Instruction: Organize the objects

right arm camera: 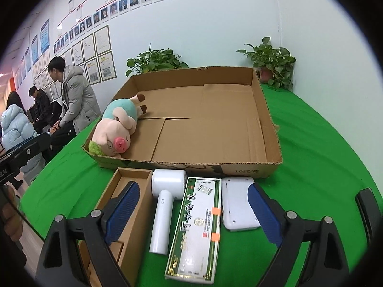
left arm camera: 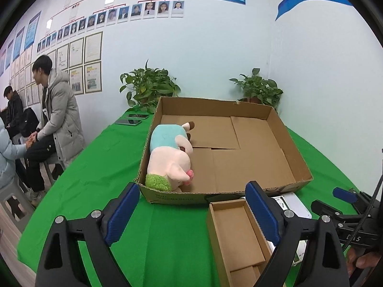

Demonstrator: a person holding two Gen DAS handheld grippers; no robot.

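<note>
Both grippers, left (left arm camera: 192, 211) and right (right arm camera: 193, 211), gape empty; the dryer (right arm camera: 165, 203) lies between the right's fingers, probably next—close squarely across its handle, then lift into the tray (right arm camera: 268, 129).

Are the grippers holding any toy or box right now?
No. The left gripper and the right gripper are both open with nothing pinched. The plush pig lies in the big box.

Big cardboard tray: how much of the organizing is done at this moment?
Done: only the plush pig lies in the tray. In hand: nothing; the left gripper and right gripper are open and empty. Left: small brown box, white dryer, green-edged carton, white device.
</note>
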